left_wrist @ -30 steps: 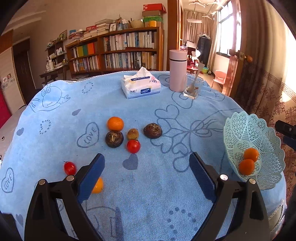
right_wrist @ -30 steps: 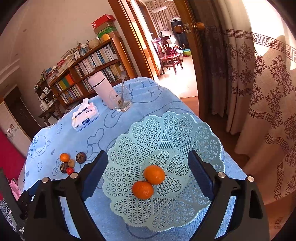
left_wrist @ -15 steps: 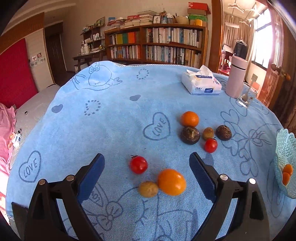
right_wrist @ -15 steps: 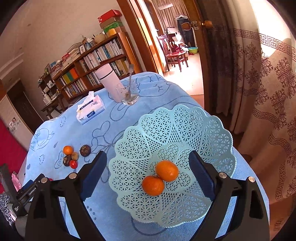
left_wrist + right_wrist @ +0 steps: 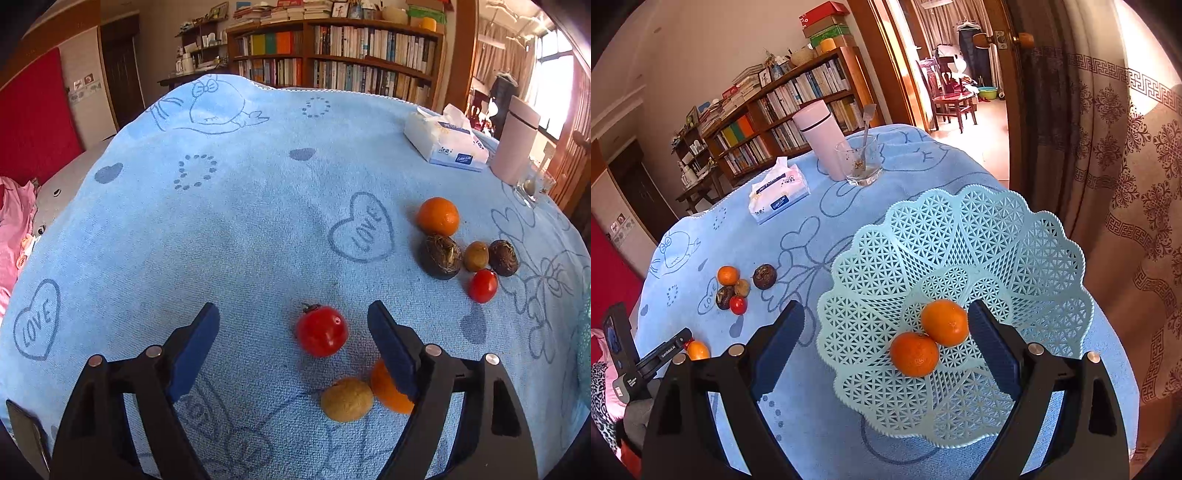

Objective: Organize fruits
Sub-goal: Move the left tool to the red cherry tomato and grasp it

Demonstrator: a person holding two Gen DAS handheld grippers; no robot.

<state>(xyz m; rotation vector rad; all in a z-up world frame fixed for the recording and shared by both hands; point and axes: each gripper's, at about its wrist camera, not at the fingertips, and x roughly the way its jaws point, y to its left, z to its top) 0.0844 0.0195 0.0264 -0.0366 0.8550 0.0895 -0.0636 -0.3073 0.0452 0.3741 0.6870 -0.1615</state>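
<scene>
My left tongs (image 5: 291,325) are closing around the cherry tomato (image 5: 321,336), untouched; centre first. Right tongs (image 5: 886,325) gape, empty, above the basket (image 5: 1052,258).

Your tablecloth (image 5: 258,221) is light blue with darker hearts reading LOVE. The basket (image 5: 1015,240) is pale mint lattice holding two orange tangerines (image 5: 929,338). The cherry tomato (image 5: 321,336) is red; your gripper pads (image 5: 195,350) are blue.
</scene>
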